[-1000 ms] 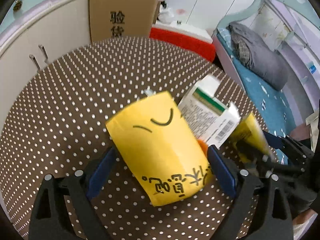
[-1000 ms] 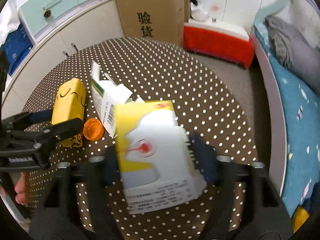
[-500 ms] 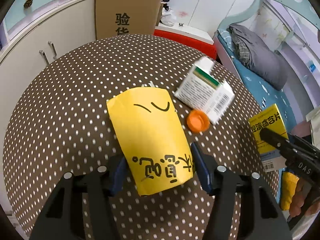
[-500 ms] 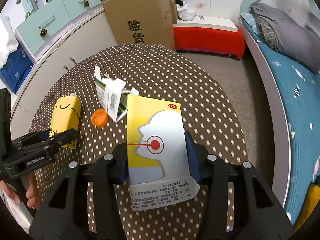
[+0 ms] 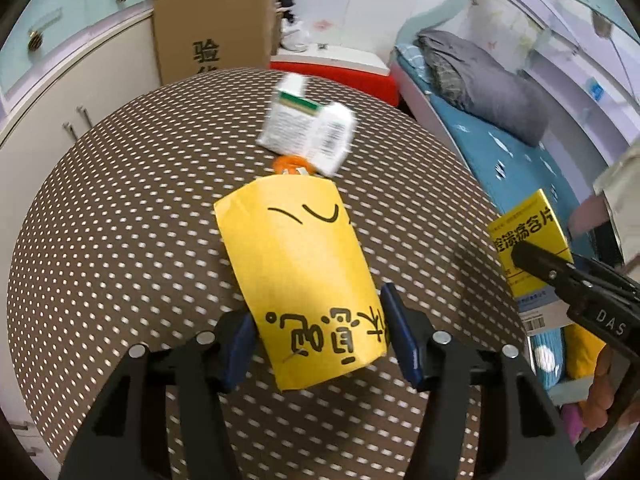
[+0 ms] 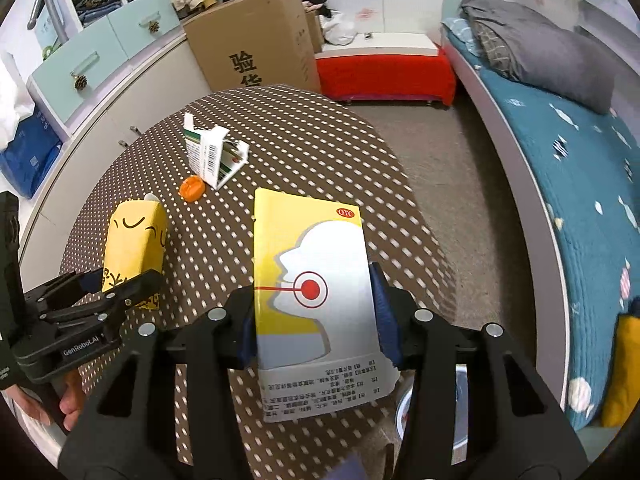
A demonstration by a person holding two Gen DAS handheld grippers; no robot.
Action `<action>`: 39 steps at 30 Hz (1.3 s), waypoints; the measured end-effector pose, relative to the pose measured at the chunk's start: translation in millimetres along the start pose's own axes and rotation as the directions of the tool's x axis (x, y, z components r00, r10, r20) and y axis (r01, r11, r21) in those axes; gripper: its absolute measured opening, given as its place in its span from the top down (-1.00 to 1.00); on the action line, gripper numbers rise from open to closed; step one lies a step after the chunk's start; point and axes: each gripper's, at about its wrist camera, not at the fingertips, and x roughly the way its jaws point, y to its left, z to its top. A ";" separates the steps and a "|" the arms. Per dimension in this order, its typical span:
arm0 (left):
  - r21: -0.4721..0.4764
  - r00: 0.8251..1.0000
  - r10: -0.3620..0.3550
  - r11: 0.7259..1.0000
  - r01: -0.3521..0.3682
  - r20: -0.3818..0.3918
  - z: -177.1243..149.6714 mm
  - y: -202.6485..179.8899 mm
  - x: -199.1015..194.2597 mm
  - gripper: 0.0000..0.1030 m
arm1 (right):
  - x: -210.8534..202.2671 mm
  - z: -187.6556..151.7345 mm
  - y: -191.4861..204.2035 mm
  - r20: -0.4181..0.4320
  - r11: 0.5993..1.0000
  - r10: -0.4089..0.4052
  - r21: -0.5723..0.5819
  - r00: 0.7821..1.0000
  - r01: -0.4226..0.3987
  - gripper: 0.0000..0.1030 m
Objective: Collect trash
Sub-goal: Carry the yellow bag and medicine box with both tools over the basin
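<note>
**Both grippers loaded, two pieces left on the table**

Your left gripper [image 5: 318,340] is clamped on the yellow carton [image 5: 298,276], blue pads pressed against its two narrow sides near the bottom end, so the carton sticks forward over the dotted table [image 5: 120,220] where you can watch it. Your right gripper [image 6: 314,332] pinches the yellow-and-white medicine box [image 6: 312,292] the same way, by its long edges, printed face up; held low on the body, the flat box should not twist out.

Beyond the carton, the torn white box [image 6: 212,154] lies on the table with its flaps open, and the orange cap [image 6: 192,188] sits just beside it, possibly touching. They look like the remaining trash.

A metal rim shows under your right gripper at the table's edge; it may be a bin, but too little is visible to say. With both grippers full, unloading seems the sensible next move.
</note>
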 end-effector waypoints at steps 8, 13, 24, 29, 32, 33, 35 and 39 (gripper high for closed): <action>0.130 0.999 -0.034 0.991 0.034 -0.004 -19.4 -72.2 -5.0 -0.12 | -30.4 -35.6 -35.8 0.018 0.996 -0.066 0.063 0.998 0.065 0.09; 0.211 0.997 -0.075 0.974 0.078 -0.026 -27.3 -115.4 -2.7 -0.12 | -49.1 -56.2 -67.5 0.034 0.985 -0.110 0.134 0.993 0.105 0.09; 0.377 0.984 -0.150 0.909 0.176 -0.096 -57.4 -209.3 6.6 -0.12 | -89.3 -116.3 -146.0 0.023 0.933 -0.212 0.303 0.977 0.195 0.09; 0.445 0.974 -0.164 0.869 0.217 -0.153 -82.6 -247.0 17.0 -0.12 | -100.3 -151.8 -177.3 -0.004 0.896 -0.245 0.382 0.970 0.228 0.09; 0.475 0.967 -0.164 0.847 0.240 -0.195 -96.9 -266.7 29.6 -0.12 | -101.6 -175.4 -193.5 -0.037 0.870 -0.258 0.425 0.966 0.249 0.09; 0.485 0.963 -0.163 0.838 0.249 -0.213 -103.6 -273.3 34.4 -0.12 | -101.1 -182.7 -198.8 -0.048 0.862 -0.259 0.440 0.965 0.253 0.09; 0.501 0.956 -0.161 0.823 0.268 -0.246 -115.4 -285.2 43.0 -0.12 | -99.7 -195.4 -207.6 -0.068 0.847 -0.261 0.462 0.963 0.262 0.09; 0.525 0.940 -0.142 0.799 0.293 -0.310 -137.1 -301.7 65.2 -0.12 | -92.3 -223.7 -224.4 -0.122 0.812 -0.263 0.508 0.957 0.288 0.09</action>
